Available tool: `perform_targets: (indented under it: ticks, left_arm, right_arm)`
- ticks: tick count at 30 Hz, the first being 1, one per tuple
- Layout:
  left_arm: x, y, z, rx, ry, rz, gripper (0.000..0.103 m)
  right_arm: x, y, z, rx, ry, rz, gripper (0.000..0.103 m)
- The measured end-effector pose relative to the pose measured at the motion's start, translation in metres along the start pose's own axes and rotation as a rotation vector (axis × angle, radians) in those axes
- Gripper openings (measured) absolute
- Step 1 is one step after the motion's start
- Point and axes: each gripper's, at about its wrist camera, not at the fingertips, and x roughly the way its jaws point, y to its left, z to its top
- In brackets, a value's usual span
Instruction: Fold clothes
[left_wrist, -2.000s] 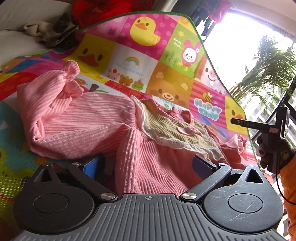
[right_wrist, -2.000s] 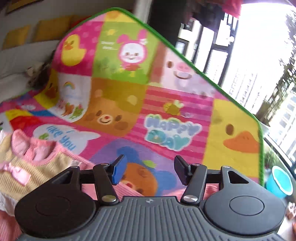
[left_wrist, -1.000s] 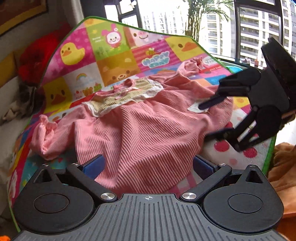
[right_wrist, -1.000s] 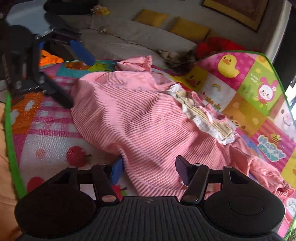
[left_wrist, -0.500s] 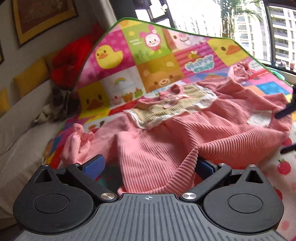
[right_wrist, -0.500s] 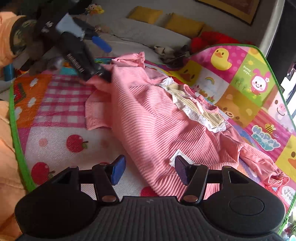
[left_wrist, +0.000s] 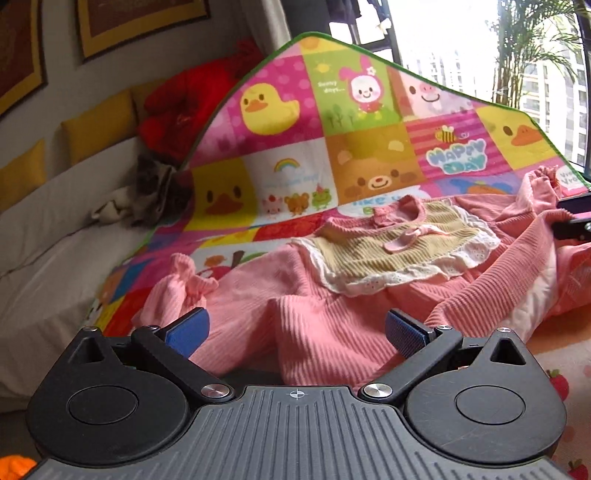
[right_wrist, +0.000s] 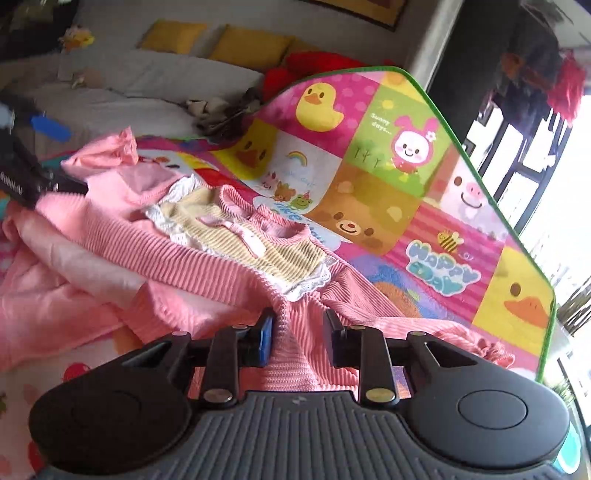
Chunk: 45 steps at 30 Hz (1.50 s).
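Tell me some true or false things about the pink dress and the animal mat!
1. The pink dress lies on a colourful play mat. True.
2. The left hand-held gripper is clamped tight on the dress. False: its jaws are wide open, with fabric lying between them.
3. The dress has a yellow bib with white lace. True.
4. The mat shows a blue elephant. False: it shows ducks, a bear, a bunny and a pig.
5. The right hand-held gripper has dress fabric between its fingers. True.
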Motion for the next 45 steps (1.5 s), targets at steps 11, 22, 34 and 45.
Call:
perform_targets:
  ticks: [11, 22, 34, 45]
  left_arm:
    - [-0.030, -0.013, 0.001, -0.016, -0.044, -0.158, 0.103]
    - [-0.037, -0.040, 0.000, -0.014, -0.032, -0.251, 0.103]
    - [-0.038, -0.034, -0.003, -0.051, -0.041, -0.274, 0.103]
    - [-0.034, -0.030, -0.007, -0.091, -0.024, -0.276, 0.103]
  right_arm:
    - [-0.076, 0.088, -0.044, -0.325, 0.008, 0.358, 0.029]
    - [-0.042, 0.089, -0.048, -0.326, 0.004, 0.269, 0.046]
    - [-0.035, 0.083, -0.027, -0.093, 0.084, 0.477, 0.003]
    - [-0.051, 0.121, -0.012, -0.236, 0.003, 0.515, 0.028]
